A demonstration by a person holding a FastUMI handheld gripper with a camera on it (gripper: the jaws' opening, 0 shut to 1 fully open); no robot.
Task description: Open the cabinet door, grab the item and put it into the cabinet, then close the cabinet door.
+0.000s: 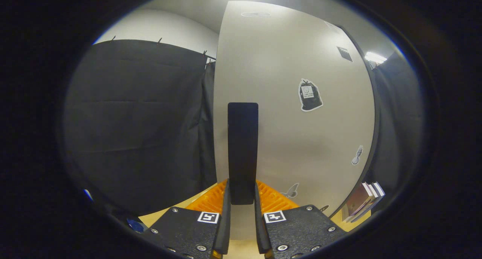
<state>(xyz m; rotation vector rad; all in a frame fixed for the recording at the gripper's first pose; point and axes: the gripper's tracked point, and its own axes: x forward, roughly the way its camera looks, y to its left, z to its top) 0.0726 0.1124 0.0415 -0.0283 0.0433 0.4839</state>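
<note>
A pale grey cabinet door (293,138) stands upright just ahead of me, with its left edge against the black booth cloth. A tall black handle (243,138) runs vertically down the door. My gripper (241,187) is shut on the lower end of this handle, one finger pressed against each side of it. An orange ribbed item (209,202) lies on the tan tabletop (165,214) just behind the fingers and shows on both sides of the handle. The inside of the cabinet is hidden behind the door.
Several books (363,202) lean together low on the right, past the door's right edge. Stickers dot the door: a black bag (310,95) and a butterfly (292,191). Black cloth (139,127) hangs at the left.
</note>
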